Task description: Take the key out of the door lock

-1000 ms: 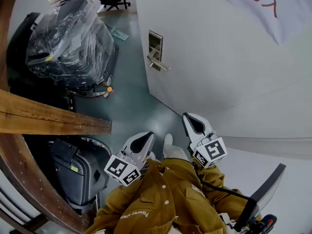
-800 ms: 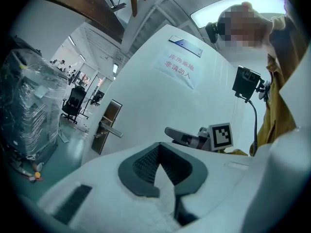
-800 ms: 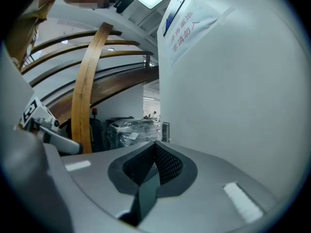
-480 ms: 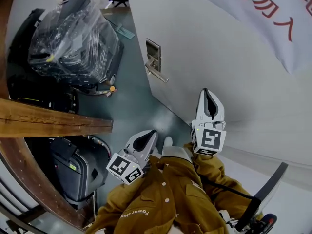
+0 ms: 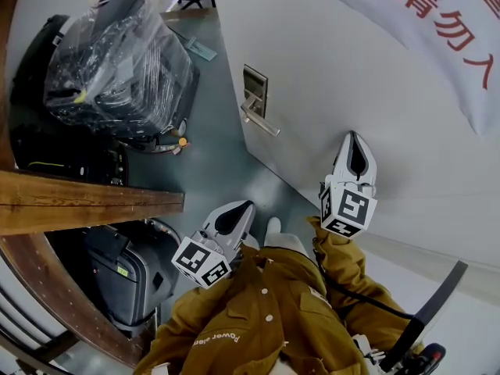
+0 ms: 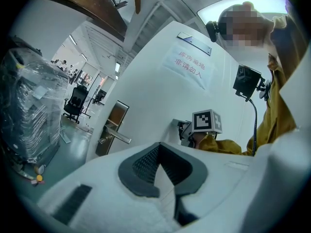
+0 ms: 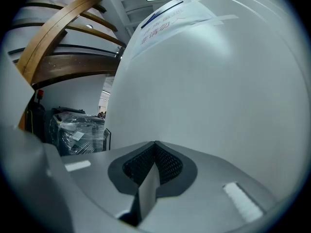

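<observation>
Jaws shut and empty on left gripper (image 5: 237, 212) and right gripper (image 5: 353, 141); the head view has the metal lever-handled door lock (image 5: 252, 94) at twelve o'clock. Left gripper view: lock at nine o'clock, key indiscernible. Right gripper view: plain white door (image 7: 218, 81).

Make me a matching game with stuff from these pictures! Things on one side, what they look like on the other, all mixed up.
Things:
1. door handle
2. sign on the door
3. beam
4. big bundle on the floor

Looks:
A. wrapped in clear plastic
B. silver metal
C. brown wood
D. red letters on white

Pairs: 1-B, 2-D, 3-C, 4-A
</observation>
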Tool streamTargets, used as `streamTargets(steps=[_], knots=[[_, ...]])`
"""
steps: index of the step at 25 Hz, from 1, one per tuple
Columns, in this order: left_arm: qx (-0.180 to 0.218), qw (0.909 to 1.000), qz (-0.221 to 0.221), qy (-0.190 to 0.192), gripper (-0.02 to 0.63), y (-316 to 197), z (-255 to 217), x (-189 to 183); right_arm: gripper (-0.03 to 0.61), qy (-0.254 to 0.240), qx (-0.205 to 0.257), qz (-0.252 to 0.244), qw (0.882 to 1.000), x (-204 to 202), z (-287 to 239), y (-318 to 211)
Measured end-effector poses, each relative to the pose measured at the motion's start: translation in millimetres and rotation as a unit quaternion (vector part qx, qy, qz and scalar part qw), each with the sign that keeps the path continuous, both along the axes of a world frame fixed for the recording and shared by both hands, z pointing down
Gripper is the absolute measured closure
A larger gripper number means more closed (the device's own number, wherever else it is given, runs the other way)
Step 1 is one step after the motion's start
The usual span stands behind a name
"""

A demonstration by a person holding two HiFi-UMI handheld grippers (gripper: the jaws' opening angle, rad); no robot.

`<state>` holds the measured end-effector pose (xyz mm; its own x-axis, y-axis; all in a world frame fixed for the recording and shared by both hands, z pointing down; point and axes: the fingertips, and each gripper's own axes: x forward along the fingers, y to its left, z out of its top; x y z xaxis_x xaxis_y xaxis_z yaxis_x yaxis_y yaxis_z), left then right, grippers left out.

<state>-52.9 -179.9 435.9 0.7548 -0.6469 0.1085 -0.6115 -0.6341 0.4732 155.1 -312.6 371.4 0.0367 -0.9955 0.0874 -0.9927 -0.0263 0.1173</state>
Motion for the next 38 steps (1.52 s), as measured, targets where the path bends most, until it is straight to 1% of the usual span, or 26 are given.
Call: streamTargets(steps=[4,7,9,12,16,17,18,19,22,26,31,35,36,38], knots=[[-0.008,0.9997,-0.004,0.024,0.614,-8,8,-4,0.574,0.004,0.000,0.004,1.000,1,1,-1],[-0.047,0.9971,-0.011,0.060,0.613,-28,35,-9,0.574,0.002,-0.003,0.002,1.000,0,2,-1],[-0.081,0.9920,-0.021,0.094,0.612,-51,58,-15,0.574,0.001,-0.008,-0.001,1.000,0,2,-1],[-0.120,0.9818,-0.042,0.141,0.614,-97,85,-27,0.574,0.006,-0.009,-0.003,1.000,1,2,-1],[-0.153,0.9628,-0.108,0.195,0.614,-160,112,-52,0.574,0.003,-0.012,-0.005,1.000,0,2,-1],[-0.163,0.9579,-0.115,0.206,0.607,-172,119,-54,0.574,0.001,-0.013,-0.006,1.000,-1,2,-1],[-0.176,0.9524,-0.115,0.221,0.509,-183,126,-53,0.574,0.000,-0.013,-0.008,1.000,-1,2,-1],[-0.187,0.9473,-0.112,0.235,0.494,-192,131,-51,0.574,0.000,-0.014,-0.011,1.000,-2,1,-1],[-0.210,0.9374,-0.106,0.257,0.476,-218,145,-46,0.574,0.000,-0.015,-0.014,1.000,-2,0,-2],[-0.236,0.9176,-0.097,0.305,0.474,-246,160,-37,0.574,0.002,-0.017,-0.014,1.000,-2,-1,-3],[-0.256,0.8947,-0.065,0.361,0.479,-269,163,-22,0.574,0.007,-0.021,-0.013,1.000,-1,-1,-3],[-0.262,0.8840,-0.052,0.383,0.493,-275,163,-15,0.574,0.011,-0.021,-0.011,1.000,0,-2,-2],[-0.264,0.8828,-0.053,0.385,0.507,-276,165,-15,0.574,0.012,-0.022,-0.010,1.000,0,-3,-1],[-0.266,0.8820,-0.056,0.385,0.561,-278,170,-17,0.574,0.013,-0.023,-0.008,1.000,1,-3,0]])
